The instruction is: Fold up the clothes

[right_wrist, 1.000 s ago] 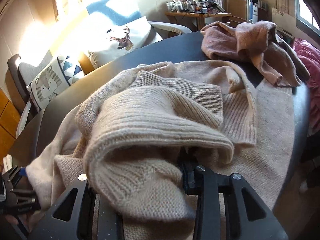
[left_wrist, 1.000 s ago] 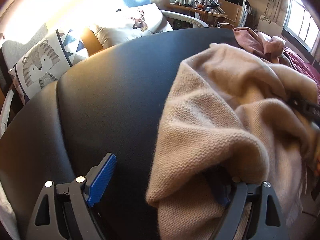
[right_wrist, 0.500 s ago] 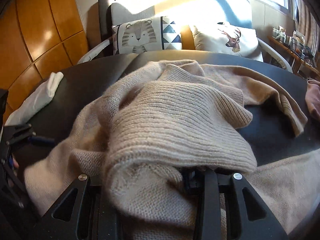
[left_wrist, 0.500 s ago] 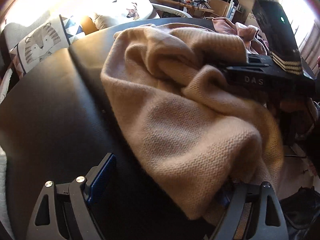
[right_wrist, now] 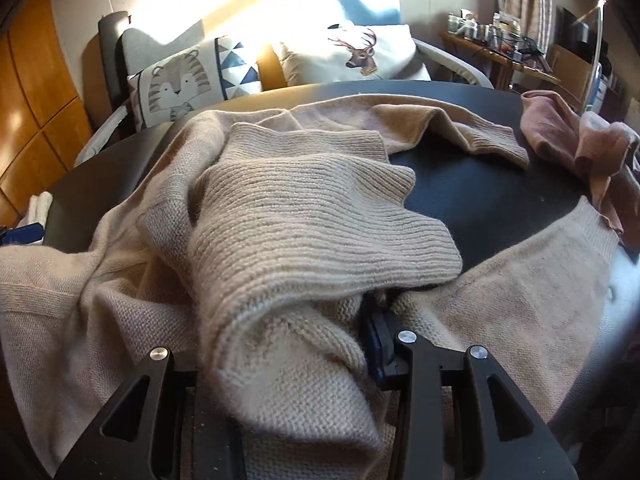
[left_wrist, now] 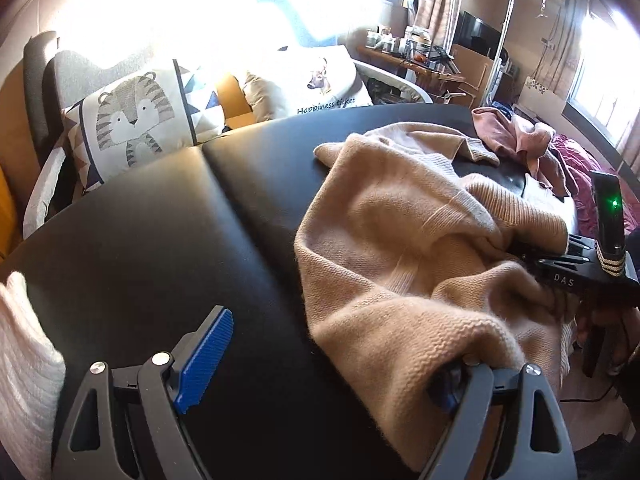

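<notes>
Both hand-held grippers angle steeply down over the black table (left_wrist: 168, 240). Left hand-held gripper (left_wrist: 332, 364) stands wide, its right finger buried under a fold of the beige sweater (left_wrist: 400, 240), blue left pad (left_wrist: 204, 360) bare over open table. Right hand-held gripper (right_wrist: 288, 344) sits half closed around a bunched ribbed fold of that sweater (right_wrist: 304, 216). The sweater sprawls lengthwise toward the pink garment (right_wrist: 580, 144) at the table's far right edge.

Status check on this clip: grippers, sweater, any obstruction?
Left gripper open, beige sweater draped over one of its fingers. Right gripper bunched full of sweater, grip easing open. Pink garment lies at table's far edge, touching the sweater.
</notes>
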The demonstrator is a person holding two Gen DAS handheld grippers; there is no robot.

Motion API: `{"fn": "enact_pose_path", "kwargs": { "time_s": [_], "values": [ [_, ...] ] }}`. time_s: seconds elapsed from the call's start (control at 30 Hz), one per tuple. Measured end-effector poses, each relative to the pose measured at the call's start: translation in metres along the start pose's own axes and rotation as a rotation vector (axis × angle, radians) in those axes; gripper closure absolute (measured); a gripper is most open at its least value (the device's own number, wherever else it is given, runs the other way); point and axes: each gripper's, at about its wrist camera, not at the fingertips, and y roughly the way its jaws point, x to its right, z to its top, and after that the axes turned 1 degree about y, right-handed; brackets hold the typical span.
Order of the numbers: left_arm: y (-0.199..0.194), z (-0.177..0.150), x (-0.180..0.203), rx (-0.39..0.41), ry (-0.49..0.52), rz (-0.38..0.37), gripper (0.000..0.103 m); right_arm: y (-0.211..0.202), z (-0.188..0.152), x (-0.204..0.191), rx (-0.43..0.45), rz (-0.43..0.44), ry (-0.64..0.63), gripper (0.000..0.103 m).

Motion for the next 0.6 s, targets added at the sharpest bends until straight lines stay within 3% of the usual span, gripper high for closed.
{"fn": "enact_pose_path", "kwargs": {
  "time_s": [0.3,0.47,0.6],
  "values": [
    [-0.019,-0.016,-0.017,-0.020,0.025,0.067,0.015,-0.011,0.005,0.027,0.047,-0.112,0.123,0.063],
    [-0.028,-0.025,-0.034,-0.032,0.023,0.105,0.015,-0.022,0.005,0.044,0.070,-0.136,0.188,0.063],
    [-0.026,-0.011,-0.031,-0.022,0.050,0.099,0.015,-0.024,0.006,0.051,0.063,-0.133,0.214,0.063]
  ]
}}
